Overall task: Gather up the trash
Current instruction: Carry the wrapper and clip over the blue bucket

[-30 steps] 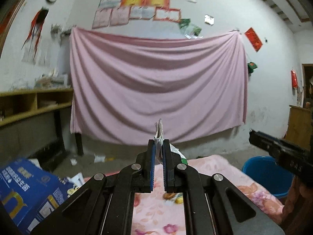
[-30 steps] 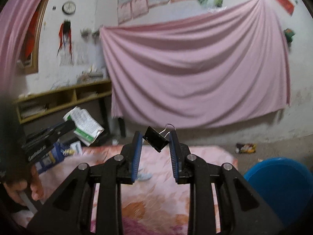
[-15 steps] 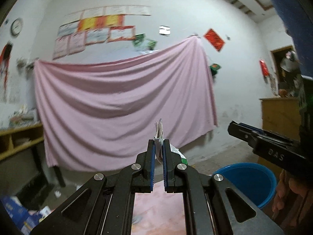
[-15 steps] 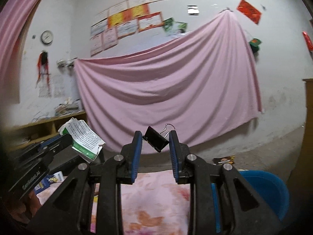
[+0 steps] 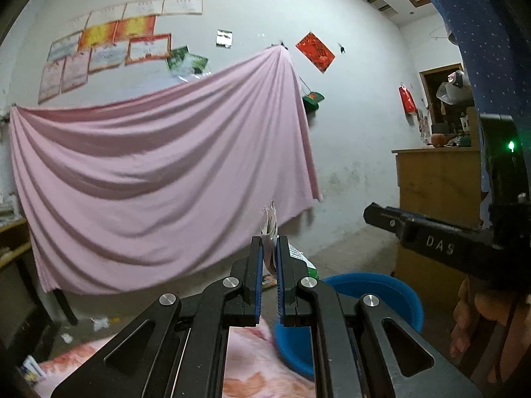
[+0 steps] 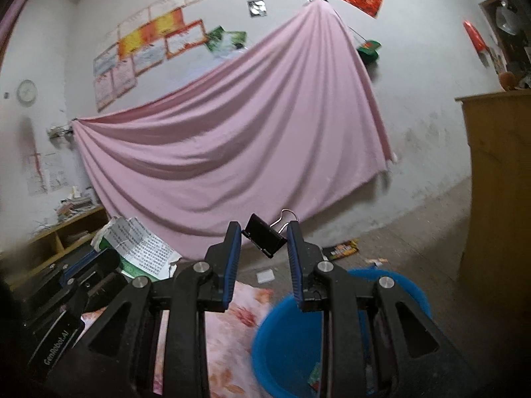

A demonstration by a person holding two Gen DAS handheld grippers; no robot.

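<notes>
Apparently one leaflet [image 5: 269, 229], one binder clip [image 6: 264, 239].

Blue basin [image 6: 282, 348]: lower rim cut by the frame edge at 6 o'clock, right wrist view; near wall hidden behind the fingers [image 6: 232, 258]; contents too small to identify.
Paper scrap [image 5: 270, 229]: lower part hidden between the left gripper's [image 5: 268, 265] fingers; print illegible.
Floral cloth [image 5: 255, 358]: blurred, mostly covered by gripper frame.
Wall certificates [image 5: 109, 43], 10 o'clock: text too small to read.

"DAS" marks the right claw [image 5: 371, 214]; "GenRobot.AI" the left claw [image 6: 66, 278].
</notes>
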